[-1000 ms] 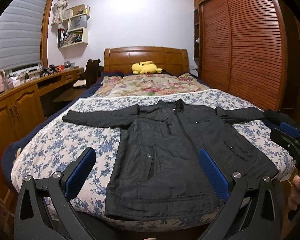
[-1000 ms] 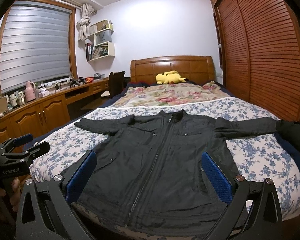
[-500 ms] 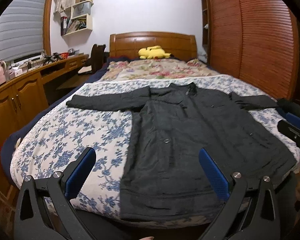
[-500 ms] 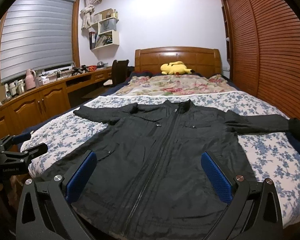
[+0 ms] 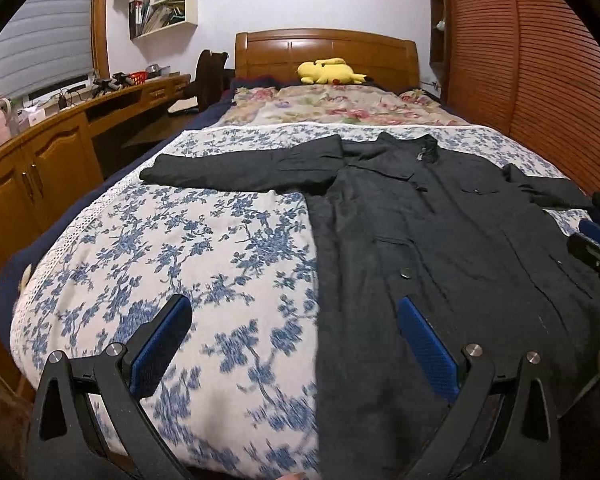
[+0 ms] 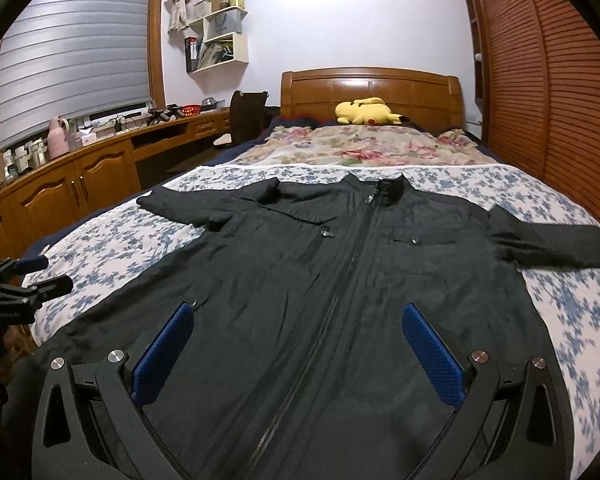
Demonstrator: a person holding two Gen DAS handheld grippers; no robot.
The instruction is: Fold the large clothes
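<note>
A large black zip jacket (image 5: pixel 432 240) lies flat, front up, on the bed, both sleeves spread sideways; it also shows in the right wrist view (image 6: pixel 340 280). My left gripper (image 5: pixel 294 320) is open and empty above the bed's foot, its left finger over the blue-flowered cover, its right finger over the jacket's left hem. My right gripper (image 6: pixel 298 326) is open and empty over the jacket's lower front, straddling the zip. Each gripper shows at the edge of the other's view.
The bed (image 5: pixel 204 240) has a blue-flowered cover, a floral quilt and a yellow plush toy (image 5: pixel 328 72) by the wooden headboard. A wooden desk with cabinets (image 6: pixel 80 176) runs along the left. Slatted wardrobe doors (image 6: pixel 560 92) stand on the right.
Both grippers have moved forward and lower toward the foot of the bed; the left one has also shifted left. The jacket has not moved. Both stay open.
</note>
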